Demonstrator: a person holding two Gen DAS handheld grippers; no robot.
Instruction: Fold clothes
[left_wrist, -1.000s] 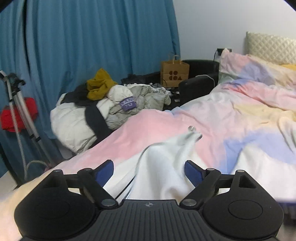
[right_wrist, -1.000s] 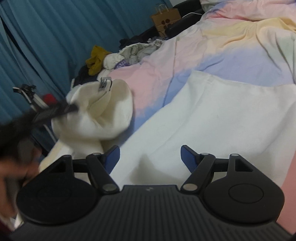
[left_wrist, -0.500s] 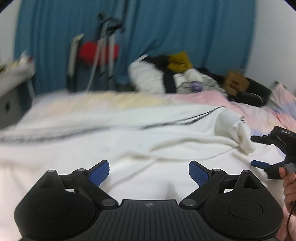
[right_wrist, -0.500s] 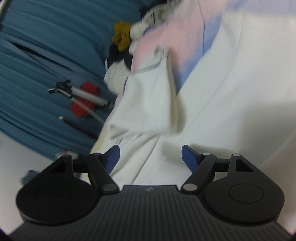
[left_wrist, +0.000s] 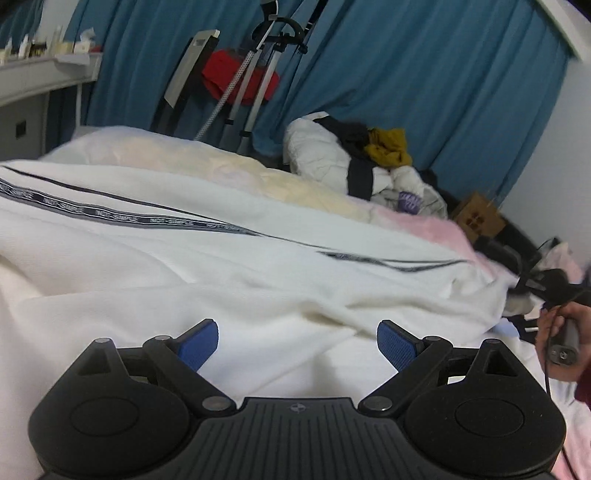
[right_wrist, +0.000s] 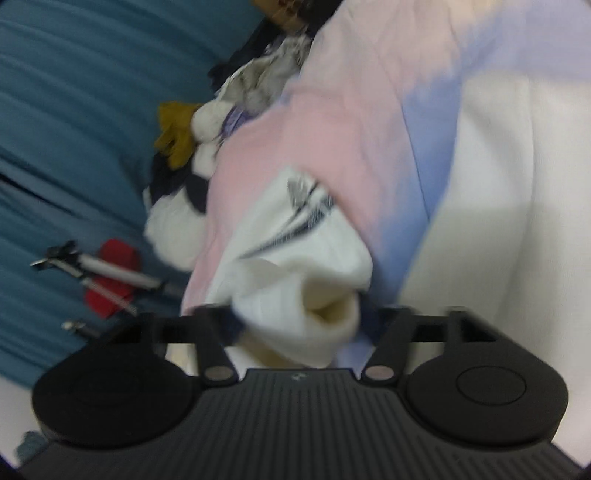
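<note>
A: Right claw (right_wrist: 295, 328) first. It looks pinched on the cuff of the white garment (right_wrist: 295, 280), w/ the ribbed end bunched between the fingers. Blurry view though, so that's my read, not certain.

B: Left claw (left_wrist: 295, 341)?

A: Spread wide, blue pads (left_wrist: 397, 341) well apart, nothing between them. It hovers low over the garment's body.

B: Where's the garment lying?

A: On the bed (left_wrist: 424, 225). In the left view it's spread across the pastel duvet, w/ a dark lettered stripe (left_wrist: 110, 216) running along one side toward the right. The cuff end sits far right in that view, right by the other claw (left_wrist: 546, 284) and the hand (left_wrist: 557, 325) that holds it.

B: Progress?

A: Early, I'd say. The cloth looks roughly laid out but still wrinkled, w/ a ridge across the middle. No clean fold visible. The sleeve is probably being brought in over the body; the rest is left to do.

B: Anything else around?

A: A heap of other clothes (left_wrist: 369, 166) past the bed's far edge, incl. a mustard piece. Behind it there's a blue curtain (left_wrist: 424, 92), a stand w/ sth red on it (left_wrist: 240, 77), and a brown paper bag (left_wrist: 480, 218) at right.
</note>
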